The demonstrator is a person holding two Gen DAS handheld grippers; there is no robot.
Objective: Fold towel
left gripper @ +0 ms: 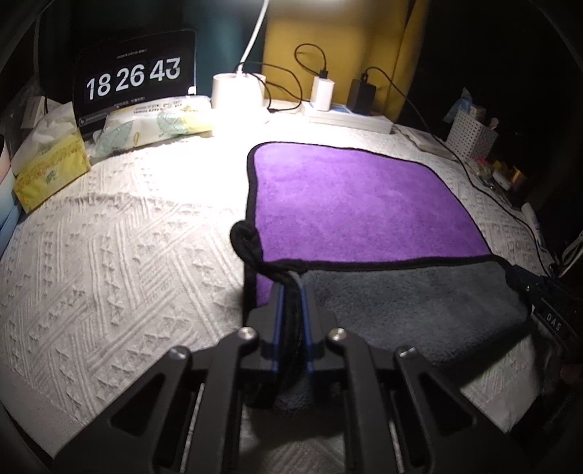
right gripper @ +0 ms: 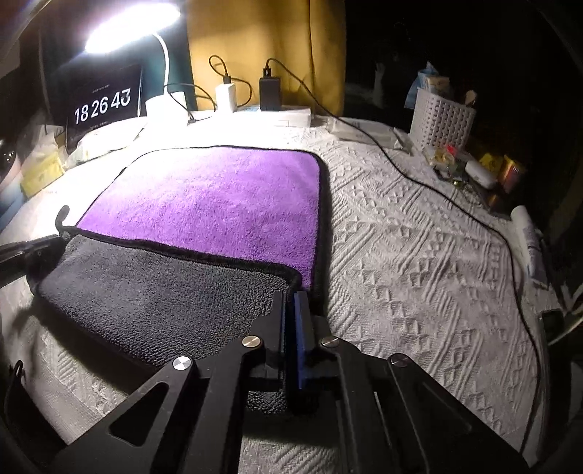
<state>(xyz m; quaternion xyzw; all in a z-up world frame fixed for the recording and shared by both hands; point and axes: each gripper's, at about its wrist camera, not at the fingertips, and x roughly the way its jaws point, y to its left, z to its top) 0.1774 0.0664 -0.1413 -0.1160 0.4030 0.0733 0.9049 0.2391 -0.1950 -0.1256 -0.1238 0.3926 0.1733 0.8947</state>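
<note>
Left claw (left gripper: 291,288) and right claw (right gripper: 294,291) each pinch a towel (left gripper: 349,204) corner (grey underside up).

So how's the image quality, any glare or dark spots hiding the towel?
Left wrist view: lamp glare washes out the cloth behind the towel; the right edge falls into darkness. Right wrist view: the lamp blooms top left, the towel's purple face stays readable, and the clutter at far right is dim. Fisheye bends both.

towel (left gripper: 349,204) showing purple face, grey underside, black edging | tablecloth (left gripper: 120,233) showing white woven zigzag-and-diamond pattern | tissue box (left gripper: 51,171) showing yellow | curtain (right gripper: 255,40) showing mustard yellow
</note>
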